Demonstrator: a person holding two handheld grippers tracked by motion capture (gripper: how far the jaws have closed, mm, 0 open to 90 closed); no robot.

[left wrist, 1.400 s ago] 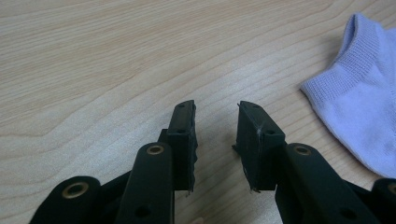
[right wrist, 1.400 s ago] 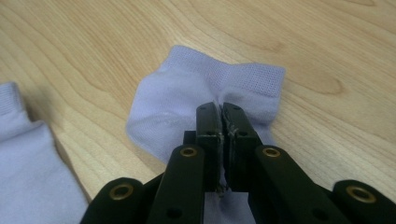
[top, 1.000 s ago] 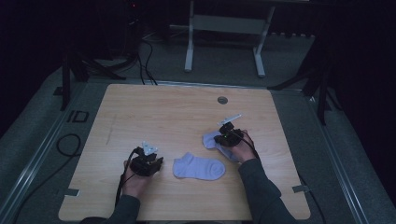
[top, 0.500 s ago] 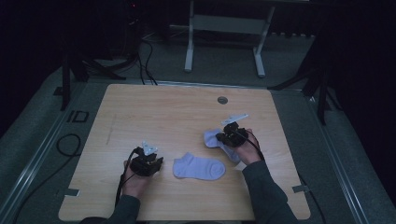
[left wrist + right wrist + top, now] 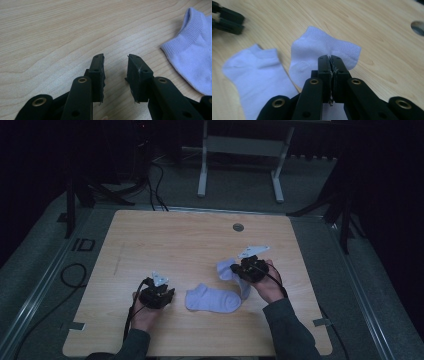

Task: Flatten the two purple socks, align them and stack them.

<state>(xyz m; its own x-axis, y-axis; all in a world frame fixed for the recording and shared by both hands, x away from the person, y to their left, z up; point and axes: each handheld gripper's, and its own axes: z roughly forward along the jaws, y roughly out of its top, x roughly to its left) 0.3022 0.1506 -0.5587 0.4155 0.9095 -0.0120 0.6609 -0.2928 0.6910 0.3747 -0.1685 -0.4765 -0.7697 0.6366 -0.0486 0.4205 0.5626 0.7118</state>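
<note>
I have my right claw (image 5: 330,58) clamped on the edge of one pale sock (image 5: 324,48), its jaws pressed together with a thin fold of the knit pinched between them. In the high view that claw (image 5: 248,268) sits toward the right edge of the table (image 5: 165,235), a little nearer the front edge than the middle, and the sock (image 5: 227,269) trails out from under it.

The second sock (image 5: 212,300) lies flat on the wood near the front edge, roughly midway between my two hands, close beside the held one. From the right gripper view it (image 5: 254,75) lies just left of the held sock; I cannot tell whether their edges touch.

My left claw (image 5: 115,71) rests low over bare wood with its jaws apart and nothing between them, toward the front left corner (image 5: 159,296). The cuff end of the flat sock (image 5: 192,60) lies just to its right.

I judge the step in hand to be bringing the gripped sock over to its mate to pair them. The next move calls for lifting the pinched edge enough to clear the wood, carrying it across, and lining heel to heel, with my left claw ready to pin or pick up the flat one.

There are no containers on the table; a small round hole (image 5: 238,227) sits near the far edge.
</note>
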